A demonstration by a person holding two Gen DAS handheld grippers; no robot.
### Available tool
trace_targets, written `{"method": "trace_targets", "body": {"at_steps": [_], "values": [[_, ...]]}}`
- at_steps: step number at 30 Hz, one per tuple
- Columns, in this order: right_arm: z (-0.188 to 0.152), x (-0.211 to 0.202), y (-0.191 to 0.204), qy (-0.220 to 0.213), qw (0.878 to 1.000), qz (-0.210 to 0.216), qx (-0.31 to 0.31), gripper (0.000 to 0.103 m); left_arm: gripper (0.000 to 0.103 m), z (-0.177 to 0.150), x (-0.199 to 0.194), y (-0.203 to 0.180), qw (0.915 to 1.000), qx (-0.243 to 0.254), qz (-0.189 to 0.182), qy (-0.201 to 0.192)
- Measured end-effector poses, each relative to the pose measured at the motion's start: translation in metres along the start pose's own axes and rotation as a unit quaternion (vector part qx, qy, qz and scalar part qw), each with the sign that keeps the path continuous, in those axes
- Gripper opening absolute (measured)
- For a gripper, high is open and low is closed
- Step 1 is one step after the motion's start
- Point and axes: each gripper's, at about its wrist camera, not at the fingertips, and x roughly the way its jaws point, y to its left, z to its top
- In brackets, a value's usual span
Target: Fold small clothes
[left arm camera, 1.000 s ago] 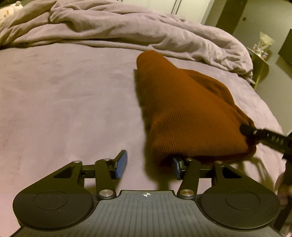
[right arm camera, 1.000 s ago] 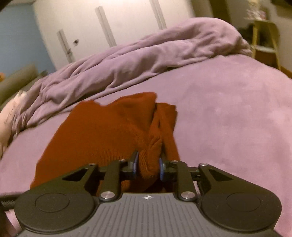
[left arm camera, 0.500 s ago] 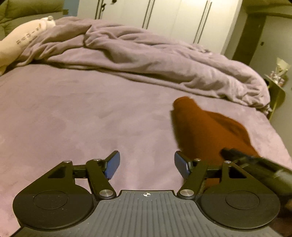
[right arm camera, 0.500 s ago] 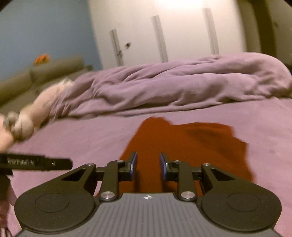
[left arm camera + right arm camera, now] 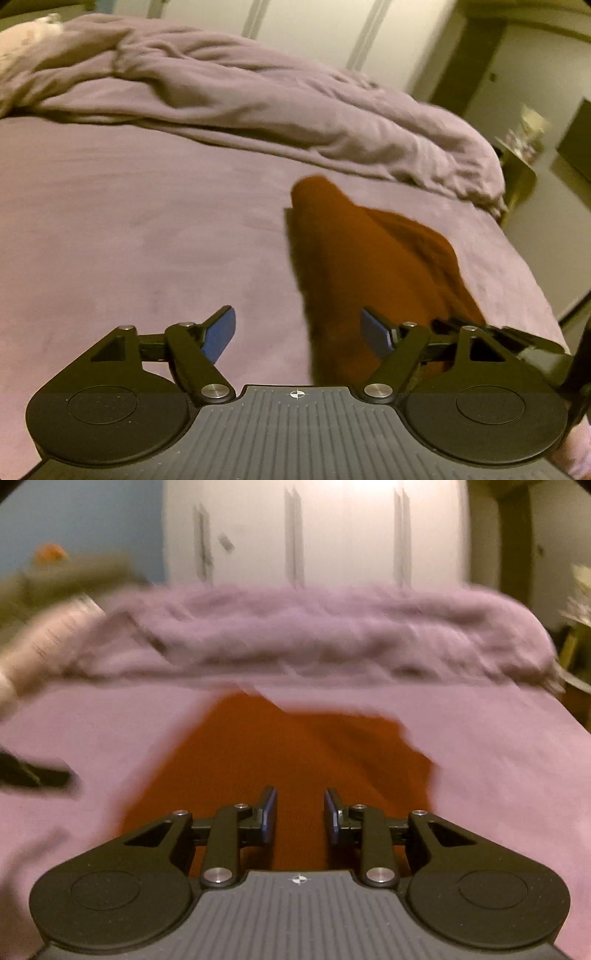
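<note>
A rust-brown knit garment [image 5: 369, 258] lies folded flat on the purple bed sheet [image 5: 129, 229]. In the left wrist view it stretches from mid-bed down to my left gripper [image 5: 301, 332], which is open wide and empty, its right finger over the cloth's near edge. In the right wrist view the garment [image 5: 288, 753] lies directly ahead of my right gripper [image 5: 300, 814], which is open and empty just above it. The other gripper's dark tip [image 5: 33, 773] shows at the left edge.
A rumpled purple duvet [image 5: 258, 110] is heaped along the far side of the bed. A pale plush toy [image 5: 26, 37] lies at the far left. A small side table [image 5: 521, 177] stands beyond the bed's right edge. White wardrobe doors [image 5: 314, 531] are behind.
My right gripper let go of the bunched garment and pulled back; the garment now lies flat. My left gripper stayed open, backed off the cloth's edge, then came closer again.
</note>
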Motion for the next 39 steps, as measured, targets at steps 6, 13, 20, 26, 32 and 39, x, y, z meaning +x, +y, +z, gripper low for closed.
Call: {"method": "trace_targets", "body": {"at_steps": [6,13,20,26,32,39], "values": [[0.013,-0.018,-0.019,-0.022,0.999,0.024,0.004,0.032,0.08,0.016,0.029,0.0,0.9996,0.0,-0.015,0.024],[0.021,0.025,-0.103,0.057,0.977,0.074,0.189,0.066,0.08,0.031,0.078,0.02,0.9858,-0.094,-0.116,0.077],[0.023,0.066,-0.131,0.091,0.939,0.163,0.287,0.068,0.076,0.034,0.124,0.02,0.9725,-0.138,-0.156,0.104],[0.025,0.088,-0.13,0.089,0.93,0.183,0.306,0.054,0.066,0.039,0.137,0.018,0.9735,-0.13,-0.155,0.107],[0.029,0.084,-0.117,0.079,0.933,0.179,0.303,0.033,0.052,0.045,0.123,0.017,0.9758,-0.114,-0.154,0.105],[0.045,0.058,-0.089,0.08,0.923,0.227,0.3,0.03,0.05,0.053,0.067,0.028,0.9778,-0.103,-0.159,0.091]]}}
